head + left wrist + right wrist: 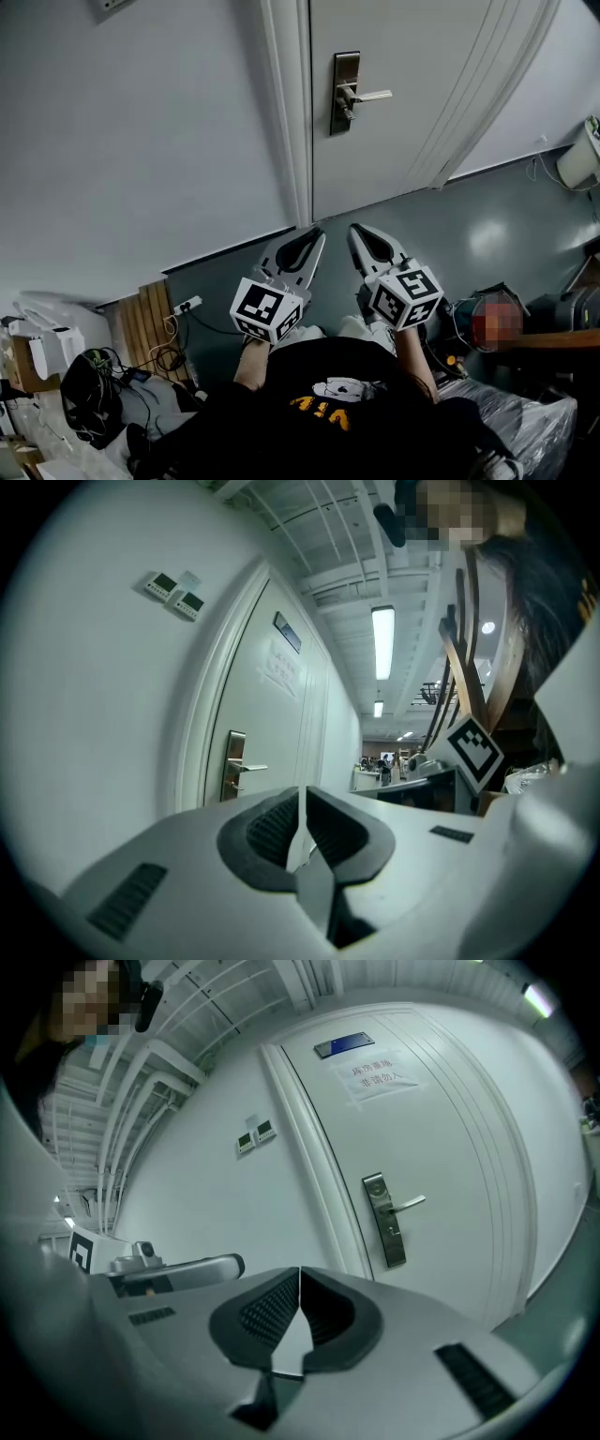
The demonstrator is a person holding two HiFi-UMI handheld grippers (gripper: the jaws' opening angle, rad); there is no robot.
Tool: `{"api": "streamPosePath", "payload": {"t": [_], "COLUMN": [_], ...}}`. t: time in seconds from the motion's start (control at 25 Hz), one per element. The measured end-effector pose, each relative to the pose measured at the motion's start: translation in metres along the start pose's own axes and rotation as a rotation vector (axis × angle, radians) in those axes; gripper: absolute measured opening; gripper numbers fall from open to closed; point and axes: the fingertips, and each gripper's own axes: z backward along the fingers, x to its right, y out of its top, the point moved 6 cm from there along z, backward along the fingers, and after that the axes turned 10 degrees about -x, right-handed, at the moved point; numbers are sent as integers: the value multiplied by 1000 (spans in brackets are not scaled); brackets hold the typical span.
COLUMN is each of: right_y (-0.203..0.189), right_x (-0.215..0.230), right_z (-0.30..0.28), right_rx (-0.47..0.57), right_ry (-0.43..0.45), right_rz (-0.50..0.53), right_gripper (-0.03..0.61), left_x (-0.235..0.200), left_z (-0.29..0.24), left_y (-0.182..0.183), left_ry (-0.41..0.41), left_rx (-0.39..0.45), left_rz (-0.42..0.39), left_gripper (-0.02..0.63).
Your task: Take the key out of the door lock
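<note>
Well ahead of left gripper (315,234) and right gripper (358,231), both clenched empty, stands the door (422,141) with lock (344,92); cables (164,354) lie left.

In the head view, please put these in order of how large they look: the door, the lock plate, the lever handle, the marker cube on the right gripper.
1. door
2. marker cube on the right gripper; it is much nearer the camera, so its true size is unsure
3. lock plate
4. lever handle
</note>
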Motion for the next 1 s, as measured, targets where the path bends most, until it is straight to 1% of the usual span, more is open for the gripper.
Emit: {"api": "streamPosePath", "payload": {"t": [0.36,0.56,0.8,1.0], "right_y": [4,12,32,55], "right_x": [10,25,60,96], "right_z": [-8,-23,-51,-74], "right_rx": [-3,-6,10,15], "right_ry": [-11,-1,14,26], "right_rz": [-12,-15,-28,-41], "right_gripper": [6,6,6,6], "left_x": [-7,-21,-43,-62], "left_z": [-8,-22,-59,-101], "left_y": [-7,-6,1,19], "left_ry": [-7,11,22,27], "left_rx": [-16,-21,-40,-40], "left_rz": [11,14,-2,-13], "left_gripper": [29,29,29,29]}}
